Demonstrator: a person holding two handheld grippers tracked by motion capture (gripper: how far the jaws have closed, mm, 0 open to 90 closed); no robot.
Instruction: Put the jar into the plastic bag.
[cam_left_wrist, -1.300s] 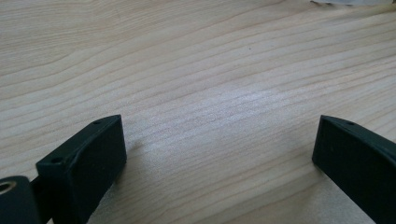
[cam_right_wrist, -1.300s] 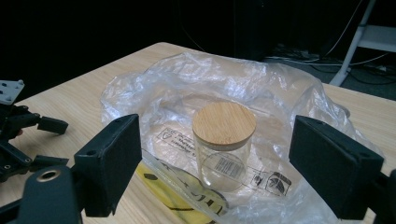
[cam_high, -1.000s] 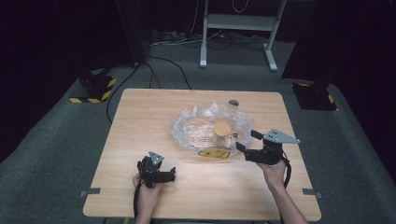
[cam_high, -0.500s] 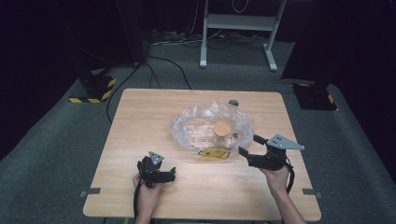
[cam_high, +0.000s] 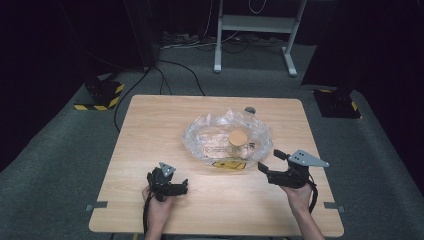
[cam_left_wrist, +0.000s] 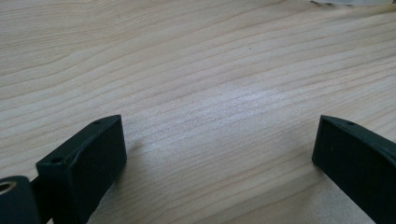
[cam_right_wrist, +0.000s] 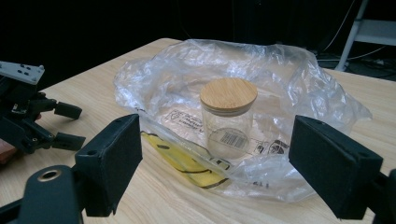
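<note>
Work in hand: the right hand-held gripper (cam_high: 272, 162) is facing the clear plastic bag (cam_high: 227, 137) from its near right edge, so a grasp on the bag or the jar inside looks like the step being set up.
Jar: a glass jar (cam_right_wrist: 228, 119) with a wooden lid (cam_right_wrist: 228, 95) is standing upright inside the bag, at about the middle of the surface (cam_high: 150, 130).
Bag: it is lying crumpled and open around the jar, with a yellow printed strip along its near edge.
Right hand-held gripper: its jaws are standing spread, framing the jar in the right gripper view, apart from both bag and jar and pinching nothing.
Left hand-held gripper (cam_high: 182, 186): it is resting low over bare wood near the front left, jaws spread and empty, well apart from the bag.
Progress: nothing is being held; judging from this, the jar is not yet out and the whole grasp remains to be done.
</note>
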